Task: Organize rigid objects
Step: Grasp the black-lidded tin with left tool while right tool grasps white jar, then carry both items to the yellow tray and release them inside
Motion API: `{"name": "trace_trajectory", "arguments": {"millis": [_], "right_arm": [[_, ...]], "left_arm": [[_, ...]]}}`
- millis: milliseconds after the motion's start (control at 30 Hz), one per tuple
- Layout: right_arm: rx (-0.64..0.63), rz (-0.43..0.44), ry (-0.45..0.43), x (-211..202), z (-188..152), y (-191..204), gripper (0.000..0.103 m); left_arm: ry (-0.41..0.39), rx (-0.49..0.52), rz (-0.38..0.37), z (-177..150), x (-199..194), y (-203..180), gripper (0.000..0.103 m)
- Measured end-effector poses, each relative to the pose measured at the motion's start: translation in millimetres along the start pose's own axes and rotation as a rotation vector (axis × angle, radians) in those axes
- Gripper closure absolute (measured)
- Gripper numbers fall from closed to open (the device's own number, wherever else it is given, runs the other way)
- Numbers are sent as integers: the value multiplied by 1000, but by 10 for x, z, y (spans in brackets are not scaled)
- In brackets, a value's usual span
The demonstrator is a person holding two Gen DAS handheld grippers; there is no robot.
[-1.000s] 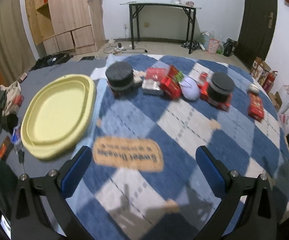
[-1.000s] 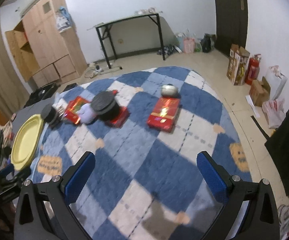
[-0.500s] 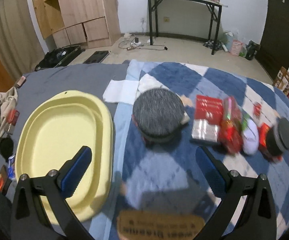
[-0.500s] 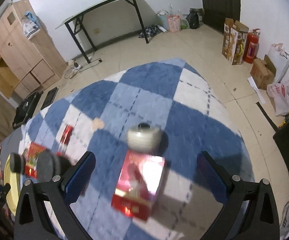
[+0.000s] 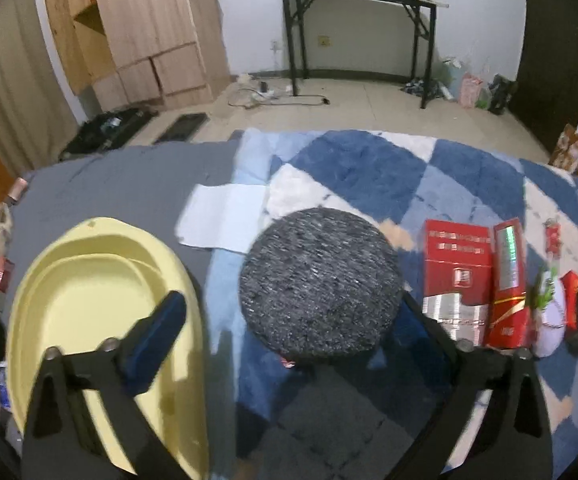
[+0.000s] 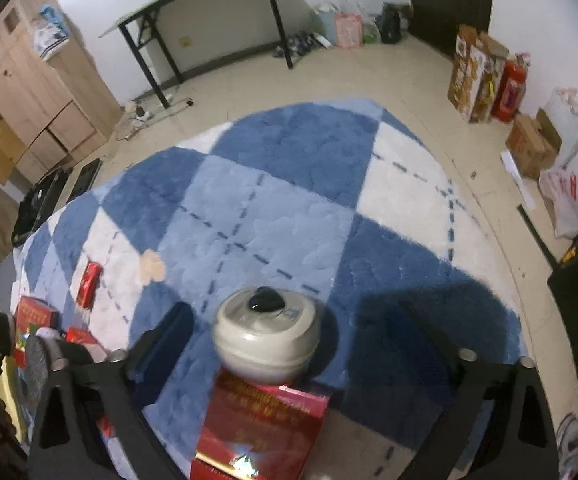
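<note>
The left gripper (image 5: 289, 316) stands wide with its jaws closing, and the round dark grey speckled disc (image 5: 320, 280) lies between the two blue-padded fingers (image 5: 157, 336) without either pad pressing on it; the right-hand finger is mostly hidden behind the disc's edge. This gripper points steeply down at the blue-and-white checked rug (image 5: 369, 168), with the disc in the middle of its view. Just left of the disc, under the left finger, sits the yellow oval tray (image 5: 89, 280) on a grey cloth (image 5: 129, 184), and a white folded sheet (image 5: 225, 220) lies beyond the disc. To the right of the disc lie red boxes (image 5: 457, 264), close together, with a white rounded thing (image 5: 551, 328) past them. The right gripper (image 6: 289, 340) is also wide and closing, tilted steeply down, and the cream round jar with a black knob (image 6: 267, 338) stands between its fingers (image 6: 161, 348), untouched as far as can be seen. The jar sits at the far end of a red box (image 6: 261, 428), touching it or resting on its edge; which one cannot be told. At the left edge of that view lie more red packets (image 6: 89, 284) and a second dark disc (image 6: 37, 360).
</note>
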State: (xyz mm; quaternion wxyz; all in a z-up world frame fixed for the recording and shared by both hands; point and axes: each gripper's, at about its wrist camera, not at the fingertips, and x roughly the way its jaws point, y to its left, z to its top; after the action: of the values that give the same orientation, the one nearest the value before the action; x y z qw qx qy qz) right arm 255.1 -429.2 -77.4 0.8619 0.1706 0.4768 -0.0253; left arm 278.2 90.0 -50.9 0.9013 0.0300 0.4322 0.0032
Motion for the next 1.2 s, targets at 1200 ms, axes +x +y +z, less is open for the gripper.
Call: {"name": "trace_trajectory", "arguments": {"millis": [1200], "right_arm": [[-695, 590, -238, -1154, -2115, 3707, 54]], "left_arm": [[-48, -251, 132, -697, -756, 2049, 35]]}}
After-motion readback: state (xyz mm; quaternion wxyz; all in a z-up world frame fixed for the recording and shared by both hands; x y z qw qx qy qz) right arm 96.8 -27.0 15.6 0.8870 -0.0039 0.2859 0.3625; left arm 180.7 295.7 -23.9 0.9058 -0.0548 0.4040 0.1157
